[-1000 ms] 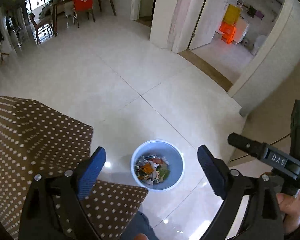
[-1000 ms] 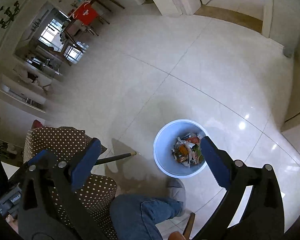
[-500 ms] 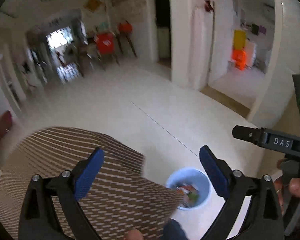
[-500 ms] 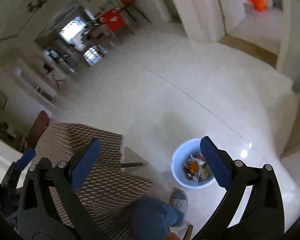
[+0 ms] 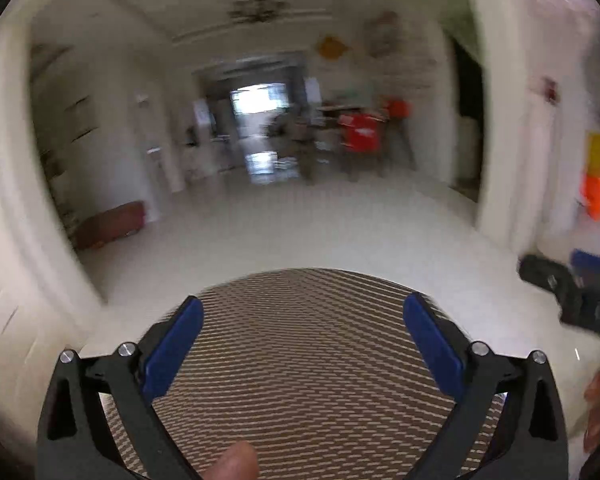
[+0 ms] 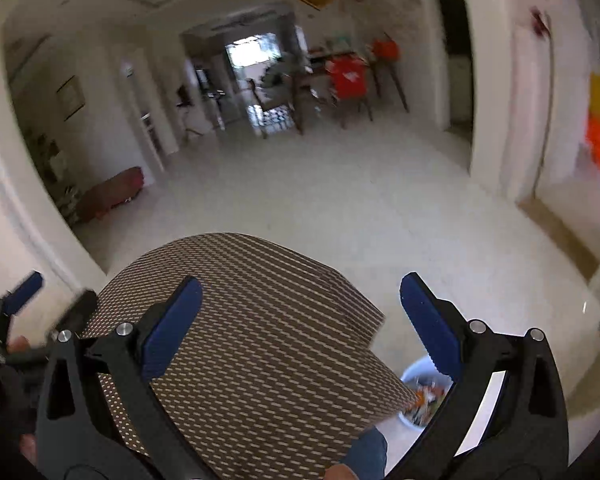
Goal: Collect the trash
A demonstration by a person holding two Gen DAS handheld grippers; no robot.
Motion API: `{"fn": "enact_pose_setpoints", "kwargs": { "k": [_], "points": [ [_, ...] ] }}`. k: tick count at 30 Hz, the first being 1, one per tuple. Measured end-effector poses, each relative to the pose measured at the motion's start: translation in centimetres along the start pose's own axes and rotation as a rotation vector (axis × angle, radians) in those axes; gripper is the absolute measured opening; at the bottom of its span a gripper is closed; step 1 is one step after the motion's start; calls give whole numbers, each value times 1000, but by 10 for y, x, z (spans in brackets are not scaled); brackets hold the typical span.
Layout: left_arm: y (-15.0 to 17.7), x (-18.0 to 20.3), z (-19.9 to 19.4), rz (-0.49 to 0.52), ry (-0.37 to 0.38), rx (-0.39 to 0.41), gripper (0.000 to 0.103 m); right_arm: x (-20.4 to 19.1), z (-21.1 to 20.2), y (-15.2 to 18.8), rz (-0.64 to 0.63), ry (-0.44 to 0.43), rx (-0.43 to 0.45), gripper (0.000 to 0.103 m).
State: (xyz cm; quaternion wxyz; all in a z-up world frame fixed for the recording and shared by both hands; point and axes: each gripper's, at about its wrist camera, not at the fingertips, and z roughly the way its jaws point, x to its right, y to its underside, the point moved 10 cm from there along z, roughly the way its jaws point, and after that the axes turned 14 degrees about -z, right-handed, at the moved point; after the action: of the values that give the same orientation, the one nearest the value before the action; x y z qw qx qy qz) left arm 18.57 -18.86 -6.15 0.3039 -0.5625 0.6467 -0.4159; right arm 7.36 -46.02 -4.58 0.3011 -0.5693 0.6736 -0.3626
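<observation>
A light blue bin (image 6: 414,376) with mixed trash inside stands on the floor at the lower right of the right wrist view. The dotted seat and my right finger partly cover it. My right gripper (image 6: 300,320) is open with nothing between its blue pads (image 6: 172,320), high above the seat. My left gripper (image 5: 302,340) is also open and empty over the same seat, and the bin is out of its view. Each gripper shows at the edge of the other's view: the right gripper (image 5: 568,272) and the left gripper (image 6: 52,300).
A brown seat with white dots (image 5: 308,380) fills the space below both grippers. A person's jeans leg (image 6: 368,452) is beside the bin. Pale tiled floor (image 6: 340,208) runs to a far table with a red chair (image 6: 348,76). A white pillar (image 6: 496,120) stands at right.
Both grippers have risen and tipped upward. The bin slid from the middle of both views toward the bottom and left the left wrist view. The far room came into sight, blurred.
</observation>
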Motion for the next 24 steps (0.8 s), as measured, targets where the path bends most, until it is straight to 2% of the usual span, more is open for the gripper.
{"fn": "enact_pose_setpoints", "kwargs": {
  "k": [4, 9, 17, 24],
  "points": [
    [-37, -57, -30, -112, -42, 65, 98, -58, -14, -27, -103, -2, 69, 97],
    [-70, -97, -68, -146, -94, 161, 98, -103, -31, -51, -167, -9, 148, 97],
    [-84, -109, -102, -156, -124, 221, 98, -120, -56, -75, -202, -2, 237, 97],
    [-91, -103, -117, -176, -136, 254, 98, -118, -60, -81, -212, 1, 257, 97]
  ]
}}
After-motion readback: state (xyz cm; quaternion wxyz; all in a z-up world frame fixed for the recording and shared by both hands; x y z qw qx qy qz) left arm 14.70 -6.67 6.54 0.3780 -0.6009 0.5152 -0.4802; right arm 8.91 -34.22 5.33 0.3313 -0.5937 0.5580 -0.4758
